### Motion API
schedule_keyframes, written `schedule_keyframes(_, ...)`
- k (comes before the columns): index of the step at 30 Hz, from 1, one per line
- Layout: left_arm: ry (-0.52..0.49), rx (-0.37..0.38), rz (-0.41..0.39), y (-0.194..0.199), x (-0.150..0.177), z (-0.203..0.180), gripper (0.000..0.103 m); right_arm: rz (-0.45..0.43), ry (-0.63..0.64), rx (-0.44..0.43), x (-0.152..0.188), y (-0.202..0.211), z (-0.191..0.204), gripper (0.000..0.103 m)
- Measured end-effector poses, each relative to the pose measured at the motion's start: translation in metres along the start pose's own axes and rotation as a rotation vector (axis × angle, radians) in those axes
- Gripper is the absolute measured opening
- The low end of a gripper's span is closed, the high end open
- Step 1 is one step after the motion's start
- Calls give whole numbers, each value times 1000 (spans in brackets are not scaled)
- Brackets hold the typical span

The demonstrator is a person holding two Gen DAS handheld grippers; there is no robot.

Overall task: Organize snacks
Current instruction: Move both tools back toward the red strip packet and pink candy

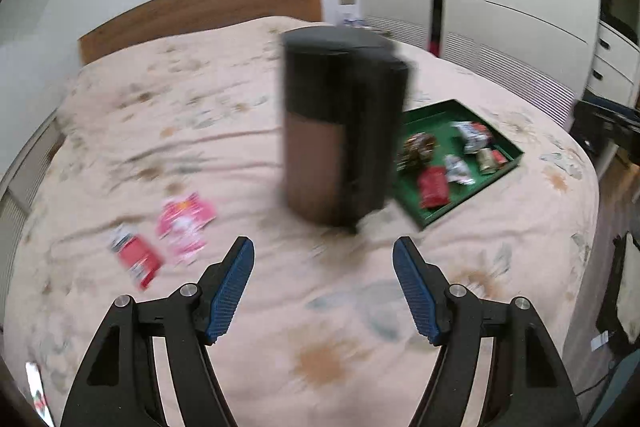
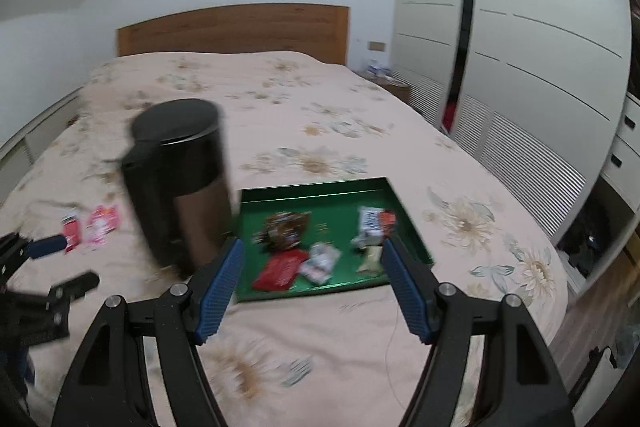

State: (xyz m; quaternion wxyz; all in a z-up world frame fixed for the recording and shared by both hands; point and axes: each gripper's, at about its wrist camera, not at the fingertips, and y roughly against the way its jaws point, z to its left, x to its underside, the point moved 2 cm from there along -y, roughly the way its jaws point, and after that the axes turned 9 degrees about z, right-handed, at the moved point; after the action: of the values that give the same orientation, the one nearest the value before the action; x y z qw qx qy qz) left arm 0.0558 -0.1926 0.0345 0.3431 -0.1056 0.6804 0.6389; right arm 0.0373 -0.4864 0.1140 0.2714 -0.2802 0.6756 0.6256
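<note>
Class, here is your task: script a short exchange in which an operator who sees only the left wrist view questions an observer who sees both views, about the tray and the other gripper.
Operator: The bin hides the left end of the tray from me. Is anything there?
Observer: No. In the right wrist view that end is bare green. The snacks lie in the tray's middle and right.
Operator: I can't see the right gripper. How is it?
Observer: It is open, with nothing between its fingers, and it points toward the tray's near edge.
</note>
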Motion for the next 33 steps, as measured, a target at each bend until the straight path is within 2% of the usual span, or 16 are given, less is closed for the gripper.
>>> schedule_keyframes(6, 96, -51, 0, 22, 34, 61, 67, 1, 36, -66, 16, 29, 47, 103)
schedule_keyframes(12, 159, -110, -24, 41, 65, 108, 67, 21, 91, -124, 23, 36, 105, 103)
schedule_keyframes(15, 208, -127, -13, 44, 81, 136, 67, 34, 126, -159, 24, 32, 139, 103)
schedule_keyframes(18, 258, -150, 4, 44, 97, 165, 67, 54, 163, -198, 24, 25, 176, 103)
schedule_keyframes(23, 332, -180, 29, 36, 105, 202, 67, 93, 205, -244, 19, 8, 224, 103)
schedule_keyframes(33, 479, -124, 104, -14, 97, 246, 66, 182, 235, -316, -6, -54, 300, 103)
